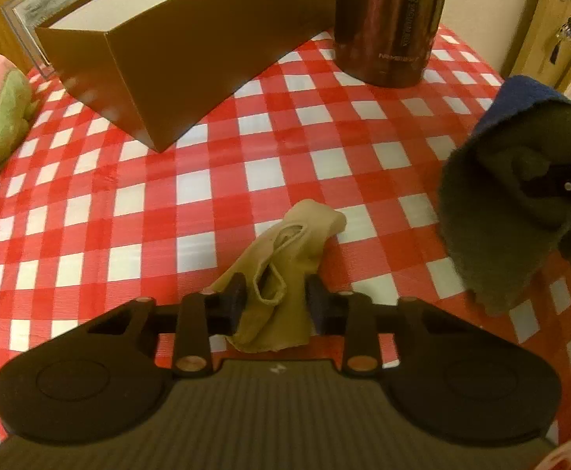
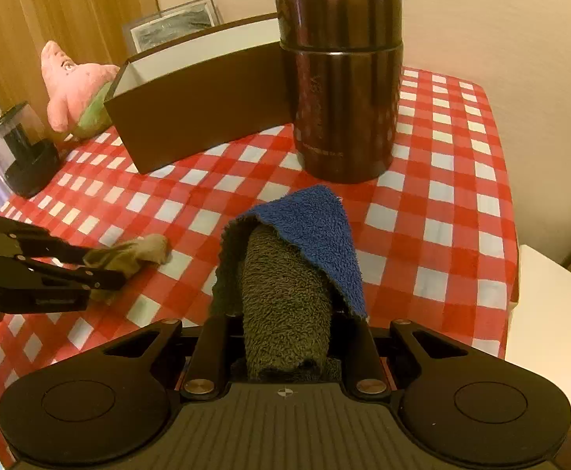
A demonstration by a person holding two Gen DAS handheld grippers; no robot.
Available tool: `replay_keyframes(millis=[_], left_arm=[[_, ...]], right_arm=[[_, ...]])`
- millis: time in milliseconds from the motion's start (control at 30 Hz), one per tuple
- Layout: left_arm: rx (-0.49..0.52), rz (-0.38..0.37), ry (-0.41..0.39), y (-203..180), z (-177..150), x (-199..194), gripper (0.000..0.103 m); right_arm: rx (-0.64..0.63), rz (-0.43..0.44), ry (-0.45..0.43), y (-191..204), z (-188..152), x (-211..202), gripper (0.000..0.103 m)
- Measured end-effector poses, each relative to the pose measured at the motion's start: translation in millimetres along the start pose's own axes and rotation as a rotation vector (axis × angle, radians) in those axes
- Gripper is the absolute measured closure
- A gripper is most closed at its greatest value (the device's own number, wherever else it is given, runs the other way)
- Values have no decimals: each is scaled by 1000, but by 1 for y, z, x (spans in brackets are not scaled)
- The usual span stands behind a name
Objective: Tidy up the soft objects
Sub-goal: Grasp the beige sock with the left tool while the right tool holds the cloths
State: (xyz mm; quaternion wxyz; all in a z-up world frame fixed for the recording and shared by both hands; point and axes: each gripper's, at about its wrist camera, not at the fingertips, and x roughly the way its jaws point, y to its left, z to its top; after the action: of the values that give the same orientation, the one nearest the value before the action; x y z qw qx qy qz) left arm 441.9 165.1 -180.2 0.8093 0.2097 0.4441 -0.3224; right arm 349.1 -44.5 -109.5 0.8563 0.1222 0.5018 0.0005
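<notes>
A tan sock point(image 1: 281, 258) lies crumpled on the red-and-white checked tablecloth point(image 1: 129, 211). My left gripper point(image 1: 277, 295) has its pads pressed on both sides of the sock; the right wrist view shows this gripper point(image 2: 109, 266) low on the left, closed over the sock point(image 2: 144, 250). My right gripper point(image 2: 289, 323) is shut on a fleecy cloth point(image 2: 285, 297), olive green on one side and blue on the other, which hangs above the table and hides the fingertips. In the left wrist view that cloth point(image 1: 493, 211) hangs at the right. An open brown box point(image 1: 168, 62) with a white inside stands at the back.
A tall dark metal flask point(image 2: 340, 86) stands to the right of the box point(image 2: 207, 113). A pink starfish plush point(image 2: 74, 86) sits left of the box, with a black-based jar point(image 2: 23, 149) nearer the table's left edge. A framed picture point(image 2: 176, 19) leans behind. A white surface point(image 2: 552, 313) lies past the right edge.
</notes>
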Motion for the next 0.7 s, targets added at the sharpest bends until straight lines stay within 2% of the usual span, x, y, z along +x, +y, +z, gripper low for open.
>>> replay_keyframes(millis=[100, 133, 467, 700], left_arm=[[-9, -21, -8, 3, 0, -1, 87], [-13, -31, -12, 4, 0, -2, 94], [-95, -55, -88, 17, 4, -39, 98], [-130, -33, -152, 27, 7, -78, 98]], right_arm=[[-4, 4, -5, 4, 4, -1, 84], [-4, 6, -7, 6, 5, -1, 84], [-39, 56, -41, 20, 24, -10, 84], [-62, 92, -83, 31, 40, -19, 84]])
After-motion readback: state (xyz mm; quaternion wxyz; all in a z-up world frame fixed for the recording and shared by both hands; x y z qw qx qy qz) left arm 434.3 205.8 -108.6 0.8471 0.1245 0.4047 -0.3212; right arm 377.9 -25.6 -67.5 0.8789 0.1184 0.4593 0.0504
